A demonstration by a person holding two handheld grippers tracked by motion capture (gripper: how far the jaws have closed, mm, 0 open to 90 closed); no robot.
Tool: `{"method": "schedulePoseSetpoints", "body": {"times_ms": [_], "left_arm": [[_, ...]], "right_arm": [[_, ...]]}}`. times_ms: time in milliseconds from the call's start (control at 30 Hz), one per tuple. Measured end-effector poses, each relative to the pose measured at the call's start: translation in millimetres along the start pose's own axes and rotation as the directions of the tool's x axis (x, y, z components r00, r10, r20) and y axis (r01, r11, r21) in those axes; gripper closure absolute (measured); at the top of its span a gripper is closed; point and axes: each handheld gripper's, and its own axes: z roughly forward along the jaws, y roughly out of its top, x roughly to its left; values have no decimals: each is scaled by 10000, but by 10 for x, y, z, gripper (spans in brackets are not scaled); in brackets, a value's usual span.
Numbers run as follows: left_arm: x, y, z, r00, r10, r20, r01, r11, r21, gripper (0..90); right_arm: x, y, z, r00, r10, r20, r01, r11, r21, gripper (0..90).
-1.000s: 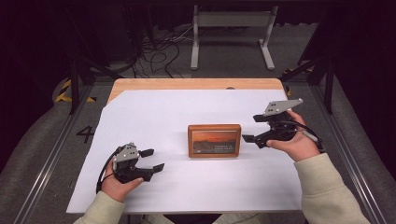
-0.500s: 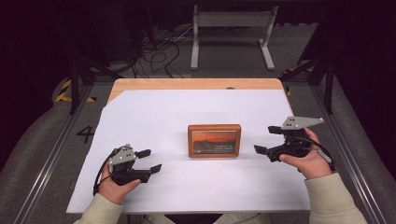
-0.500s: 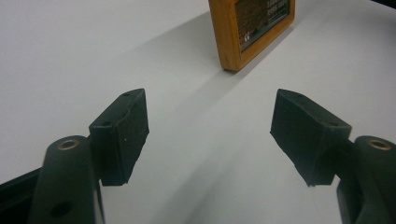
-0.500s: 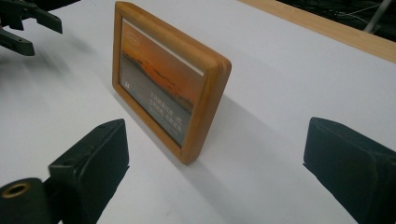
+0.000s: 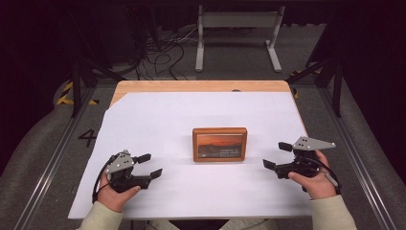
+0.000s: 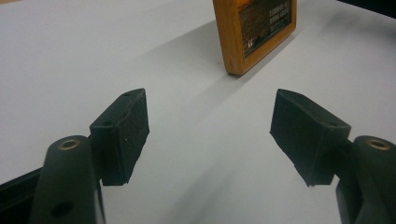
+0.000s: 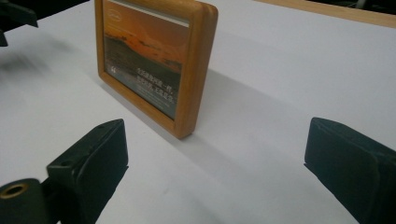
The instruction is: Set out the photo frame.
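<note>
A wooden picture frame [image 5: 219, 144] with an orange sunset print stands upright near the middle of the white table sheet [image 5: 191, 115]. My left gripper [image 5: 149, 164] rests low at the front left, open and empty, pointing toward the frame [image 6: 254, 32] some way off. My right gripper [image 5: 277, 155] sits to the right of the frame, open with nothing between its jaws, which have just been opening. In the right gripper view the frame's [image 7: 156, 60] right edge stands a short way ahead, apart from both pads.
The white sheet covers a wooden table top [image 5: 201, 86] whose bare edge shows at the back. Beyond it are cables [image 5: 163, 52] and a metal stand [image 5: 237, 28] on the dark floor. Rails [image 5: 364, 158] run along both sides.
My right hand has come down and toward the front right, away from the frame's upper right corner. The left hand has stayed put. The frame has not moved.
</note>
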Motion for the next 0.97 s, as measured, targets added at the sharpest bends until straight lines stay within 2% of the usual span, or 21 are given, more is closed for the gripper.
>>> {"method": "schedulePoseSetpoints", "body": {"times_ms": [267, 400, 467, 567, 633, 967], "left_arm": [[35, -24, -1, 9999, -110, -74, 109, 9998, -152, 282], [38, -30, 4, 9999, -74, -106, 72, 9998, -188, 281], [35, -40, 16, 9998, -187, -41, 186, 9996, -205, 280], [47, -43, 17, 9999, -90, -141, 87, 9996, -260, 278], [58, -45, 13, 9998, -54, -202, 49, 9997, -257, 277], [77, -70, 3, 9993, -272, -245, 266, 9993, -254, 273]], "right_arm": [[-39, -228, 34, 9979, 407, 502, -357, 9947, -966, 73], [-49, -338, 62, 9966, 550, 610, -482, 9931, -1070, 73], [-71, -389, 92, 9954, 565, 779, -494, 9947, -900, 73], [-91, -442, 133, 9932, 774, 873, -706, 9944, -784, 73], [-94, -455, 148, 9921, 754, 999, -680, 9949, -750, 73], [-104, -453, 182, 9922, 707, 1022, -644, 9959, -637, 72]]}}
